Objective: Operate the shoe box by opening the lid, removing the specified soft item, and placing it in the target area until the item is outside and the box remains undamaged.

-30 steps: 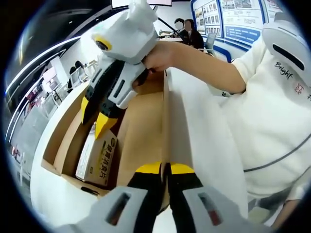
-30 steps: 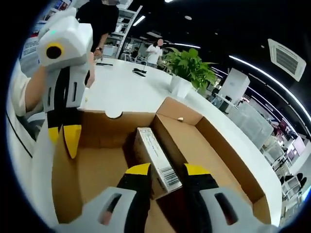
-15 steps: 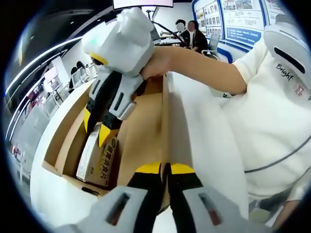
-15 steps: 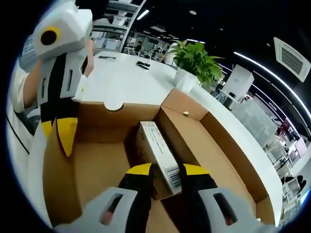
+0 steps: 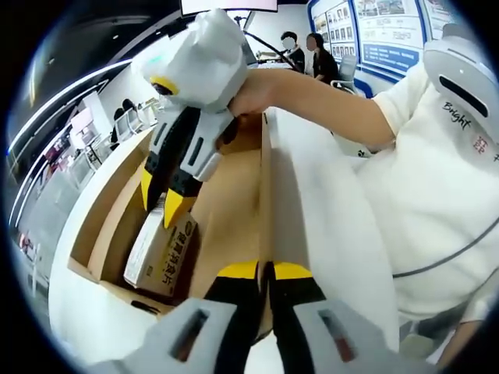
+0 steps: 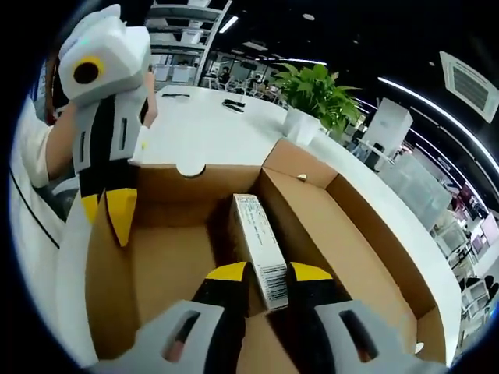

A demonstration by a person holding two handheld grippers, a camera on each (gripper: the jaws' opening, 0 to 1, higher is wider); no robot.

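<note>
Open-plan office space with strip lights, notice boards and a potted plant (image 6: pixel 316 97) frames a white counter (image 6: pixel 199 128) where a brown cardboard shoe box (image 6: pixel 366 226) sits with its lid (image 6: pixel 156 273) folded back. Inside the box lies a slim white carton (image 6: pixel 257 248), the only item in it, resting on its long side against the tray's inner wall beside the lid hinge. Its long axis runs along the length of the box, one end carrying a barcode label nearest the right tongs (image 6: pixel 261 274). Yellow Chinese characters run down the carton's face in the left gripper view (image 5: pixel 160 253); they are too small to read. The right tongs, yellow-tipped, straddle the carton's near end, jaws parted and close to either side; whether they press it cannot be told. The left tongs (image 5: pixel 263 270) are closed on the upright edge where lid meets tray, holding the box. A person in a white shirt (image 5: pixel 437 195) printed "Bright" grips both tools.
</note>
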